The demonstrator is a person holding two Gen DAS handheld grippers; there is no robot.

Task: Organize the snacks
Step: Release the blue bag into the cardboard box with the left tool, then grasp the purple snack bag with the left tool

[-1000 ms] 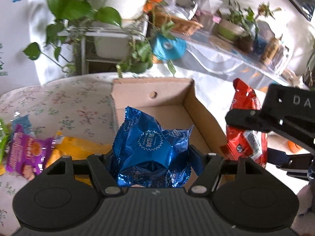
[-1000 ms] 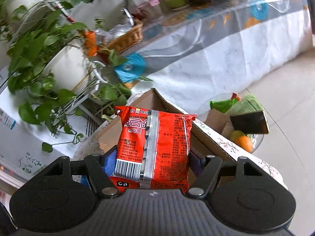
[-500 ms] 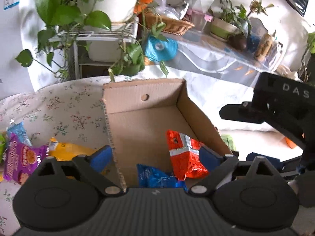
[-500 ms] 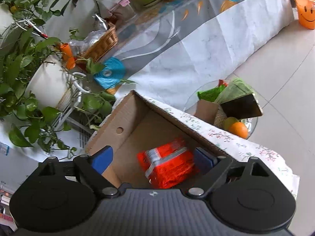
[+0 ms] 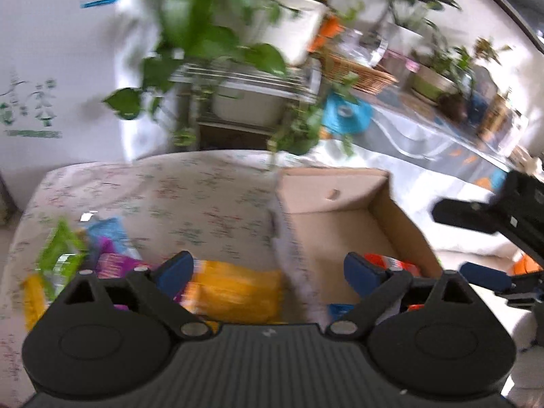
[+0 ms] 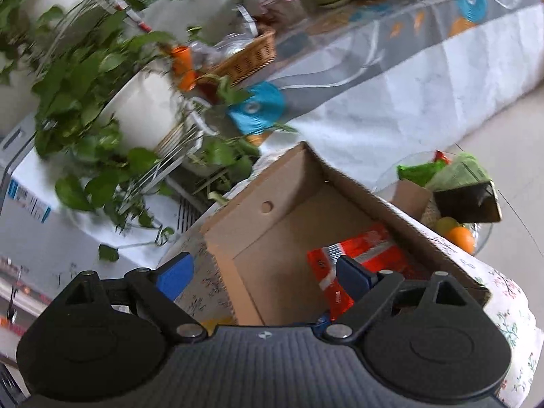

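red snack packet (image 6: 360, 255) inside cardboard box (image 6: 238, 224), both grippers empty

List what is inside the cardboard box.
Inside the cardboard box, a red snack packet lies on the floor near the right wall, with a sliver of a blue packet beside it. The right tool covers the box's near end.

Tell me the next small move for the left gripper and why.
Probably lower the left gripper onto the yellow snack pack and close on it. Its jaws stand open and empty, the pack lies on the floral cloth just outside the cardboard box, and the red pack already lies inside. The blurred view hides the pack's exact edges.
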